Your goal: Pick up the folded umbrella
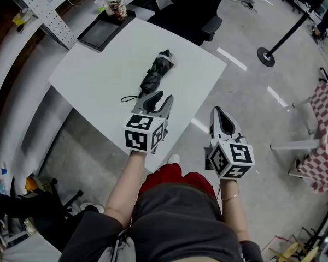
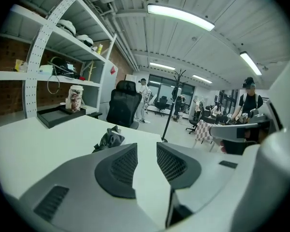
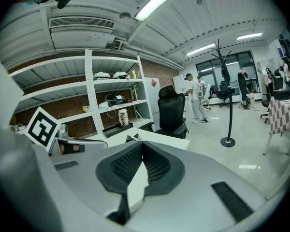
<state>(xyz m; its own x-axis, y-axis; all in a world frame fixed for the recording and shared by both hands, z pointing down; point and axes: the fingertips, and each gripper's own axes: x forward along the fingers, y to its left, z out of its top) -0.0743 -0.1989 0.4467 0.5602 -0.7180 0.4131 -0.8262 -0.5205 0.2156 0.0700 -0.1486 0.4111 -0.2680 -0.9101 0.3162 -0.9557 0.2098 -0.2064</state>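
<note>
The umbrella [image 1: 156, 74] is lying on the counter [image 1: 93, 75] just beyond the left gripper [image 1: 163, 98], jaws gaping empty, the right gripper [image 1: 218, 111] clenching on nothing; looking light, soft, slippery, it's probably wanting a mid-bundle pinch

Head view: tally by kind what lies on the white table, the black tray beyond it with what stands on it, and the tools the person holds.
folded umbrella: 1
hand-held gripper: 2, left, right
black tray: 1
cup: 1
total: 5

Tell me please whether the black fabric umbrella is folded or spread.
Folded: the black fabric umbrella lies as a narrow bundle on the white table.
</note>
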